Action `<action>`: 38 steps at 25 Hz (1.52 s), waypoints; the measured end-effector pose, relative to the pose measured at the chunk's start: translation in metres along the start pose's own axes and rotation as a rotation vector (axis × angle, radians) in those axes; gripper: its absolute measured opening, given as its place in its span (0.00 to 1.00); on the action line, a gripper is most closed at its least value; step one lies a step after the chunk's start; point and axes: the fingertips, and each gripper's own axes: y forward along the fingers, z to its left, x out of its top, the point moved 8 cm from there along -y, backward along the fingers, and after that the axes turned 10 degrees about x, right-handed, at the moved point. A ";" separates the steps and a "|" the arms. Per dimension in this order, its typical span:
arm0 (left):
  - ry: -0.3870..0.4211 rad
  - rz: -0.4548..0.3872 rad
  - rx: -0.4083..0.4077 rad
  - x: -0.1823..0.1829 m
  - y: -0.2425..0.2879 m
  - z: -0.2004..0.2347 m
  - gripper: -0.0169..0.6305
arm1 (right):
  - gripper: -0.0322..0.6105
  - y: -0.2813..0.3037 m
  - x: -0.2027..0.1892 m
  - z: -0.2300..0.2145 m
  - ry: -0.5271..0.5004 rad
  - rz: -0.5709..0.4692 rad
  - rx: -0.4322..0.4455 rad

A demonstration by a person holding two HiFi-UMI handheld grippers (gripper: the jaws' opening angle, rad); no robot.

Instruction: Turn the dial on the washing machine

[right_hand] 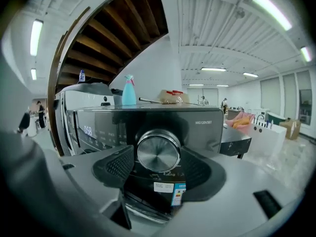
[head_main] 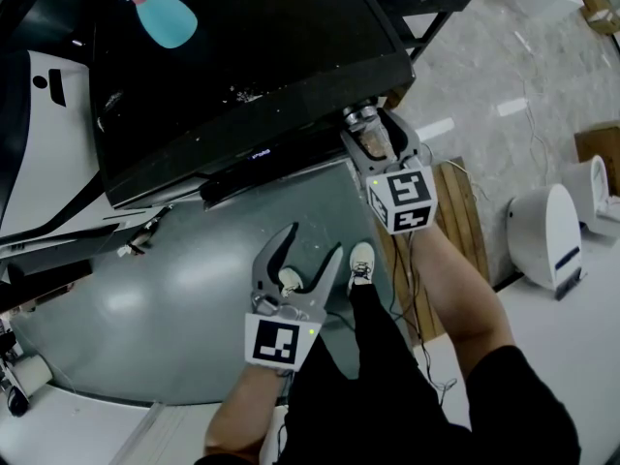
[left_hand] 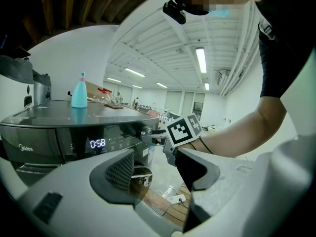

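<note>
Right gripper view: right hand-held gripper [right_hand: 158, 163] clamps dial [right_hand: 158, 151] | head view: left hand-held gripper [head_main: 312, 242] agape, empty

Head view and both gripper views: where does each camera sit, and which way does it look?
Head view: on the person's head, looking steeply down on the washing machine; shows left gripper, right gripper, forearms, legs.
Left gripper view: on the left gripper, looking past its open jaws at the machine's front; shows the right forearm.
Right gripper view: on the right gripper, facing the dial clamped between its jaws.
Shared: spray bottle, in all three.
</note>
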 end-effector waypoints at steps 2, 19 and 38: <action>0.000 0.002 -0.001 0.000 0.000 0.000 0.41 | 0.49 0.000 0.003 0.002 -0.060 0.019 -0.011; -0.001 0.008 -0.003 -0.003 0.002 0.001 0.42 | 0.47 0.002 0.004 0.007 -0.194 0.048 -0.056; 0.007 0.004 -0.001 -0.001 0.000 0.004 0.42 | 0.47 0.000 -0.004 -0.008 0.219 -0.067 0.018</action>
